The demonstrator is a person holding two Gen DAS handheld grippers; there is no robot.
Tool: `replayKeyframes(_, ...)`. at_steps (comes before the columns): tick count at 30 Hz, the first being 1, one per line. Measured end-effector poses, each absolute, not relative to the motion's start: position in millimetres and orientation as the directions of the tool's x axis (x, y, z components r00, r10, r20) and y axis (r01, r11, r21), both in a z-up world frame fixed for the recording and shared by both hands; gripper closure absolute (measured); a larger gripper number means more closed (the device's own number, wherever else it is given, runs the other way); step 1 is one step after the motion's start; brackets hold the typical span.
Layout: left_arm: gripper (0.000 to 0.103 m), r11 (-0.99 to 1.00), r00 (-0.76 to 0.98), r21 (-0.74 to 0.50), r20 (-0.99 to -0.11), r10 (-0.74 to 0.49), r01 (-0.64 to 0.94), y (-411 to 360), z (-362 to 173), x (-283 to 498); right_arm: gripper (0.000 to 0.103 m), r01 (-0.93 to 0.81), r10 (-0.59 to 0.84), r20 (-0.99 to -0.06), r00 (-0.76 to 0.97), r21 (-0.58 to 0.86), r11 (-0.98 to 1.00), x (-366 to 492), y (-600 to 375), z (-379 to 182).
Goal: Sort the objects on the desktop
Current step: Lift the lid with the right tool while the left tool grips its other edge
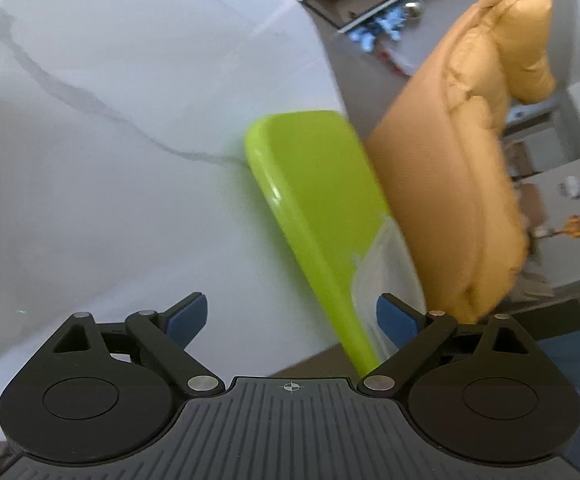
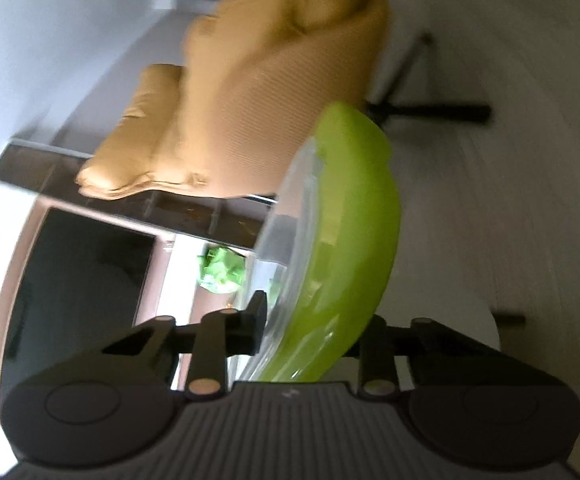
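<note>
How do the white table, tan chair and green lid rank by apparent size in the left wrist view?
1. white table, fills most of the view
2. tan chair
3. green lid, nearer the camera than the chair, so their true order is unsure

Beyond your bench (image 1: 90, 160), white with a grey vein, a tan padded chair (image 1: 470, 168) fills the right of the left wrist view; blue and red clutter (image 1: 382, 32) lies on the floor behind it. Your right wrist view shows a dark screen (image 2: 78, 292) and crumpled green material (image 2: 222, 272), blurred.
</note>
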State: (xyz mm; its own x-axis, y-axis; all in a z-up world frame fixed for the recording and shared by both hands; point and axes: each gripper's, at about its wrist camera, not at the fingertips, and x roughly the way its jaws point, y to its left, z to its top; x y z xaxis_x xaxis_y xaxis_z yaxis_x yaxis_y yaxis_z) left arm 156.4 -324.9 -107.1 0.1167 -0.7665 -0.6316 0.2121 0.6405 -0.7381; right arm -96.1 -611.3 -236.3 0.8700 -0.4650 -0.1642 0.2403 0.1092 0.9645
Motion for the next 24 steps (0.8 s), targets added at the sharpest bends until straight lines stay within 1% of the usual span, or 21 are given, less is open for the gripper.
replayKeyframes(2, 0.004, 0.582, 0.098, -0.786, -0.575, -0.812, 0.211, -331.7, -110.6, 160.4, 0.081, 0.198, -0.439, -0.119, 0.891, 0.97, 0.14, -100.6, -612.5, -221.5)
replayKeyframes(5, 0.003, 0.542, 0.068, -0.816, -0.54, -0.839, 0.2, -351.0, -118.9, 169.6, 0.086, 0.079, -0.361, -0.036, 0.932, 0.991, 0.106, -101.5, -614.7, -213.9)
replayKeyframes(8, 0.003, 0.542, 0.058, -0.823, -0.541, -0.839, 0.167, -374.6, -129.6, 179.6, 0.087, 0.012, -0.297, 0.006, 0.955, 0.998, 0.06, -102.5, -617.3, -214.4)
replayKeyframes(12, 0.003, 0.599, 0.079, -0.788, -0.594, -0.801, 0.143, -404.7, -137.6, 184.7, 0.086, -0.003, -0.275, 0.007, 0.961, 1.0, 0.014, -109.1, -619.4, -224.6)
replayKeyframes(14, 0.005, 0.621, 0.109, -0.771, -0.611, -0.784, 0.142, -412.0, -138.6, 182.2, 0.086, -0.006, -0.263, 0.002, 0.965, 1.0, -0.017, -111.4, -620.7, -234.1)
replayKeyframes(15, 0.015, 0.636, 0.129, -0.757, -0.623, -0.772, 0.152, -412.1, -136.6, 179.7, 0.086, -0.002, -0.26, -0.005, 0.966, 1.0, -0.025, -112.5, -621.1, -238.8)
replayKeyframes(16, 0.04, 0.655, 0.149, -0.738, -0.638, -0.756, 0.163, -412.5, -134.7, 177.2, 0.086, 0.002, -0.257, -0.011, 0.966, 0.999, -0.033, -113.6, -621.5, -243.6)
replayKeyframes(17, 0.056, 0.682, 0.17, -0.709, -0.661, -0.731, 0.178, -413.3, -133.7, 175.3, 0.085, 0.003, -0.257, -0.013, 0.966, 0.999, -0.039, -114.1, -622.2, -247.4)
replayKeyframes(18, 0.061, 0.68, 0.169, -0.708, -0.659, -0.733, 0.191, -412.7, -134.5, 174.5, 0.084, 0.002, -0.259, -0.013, 0.966, 0.999, -0.046, -114.7, -623.0, -250.3)
replayKeyframes(19, 0.063, 0.677, 0.168, -0.709, -0.656, -0.736, 0.199, -412.0, -135.2, 173.8, 0.084, 0.003, -0.261, -0.017, 0.965, 0.999, -0.054, -115.7, -623.4, -252.4)
replayKeyframes(21, 0.065, 0.671, 0.169, -0.716, -0.649, -0.742, 0.194, -408.6, -133.2, 171.3, 0.082, 0.011, -0.268, -0.028, 0.963, 0.998, -0.066, -117.2, -623.5, -255.5)
replayKeyframes(23, 0.067, 0.676, 0.18, -0.7, -0.652, -0.736, 0.23, -408.3, -126.4, 163.3, 0.08, 0.018, -0.266, -0.038, 0.963, 0.997, -0.077, -118.0, -623.6, -260.0)
replayKeyframes(24, 0.068, 0.679, 0.186, -0.69, -0.654, -0.734, 0.252, -408.7, -122.6, 158.7, 0.075, 0.026, -0.275, -0.051, 0.96, 0.995, -0.093, -119.4, -622.7, -262.7)
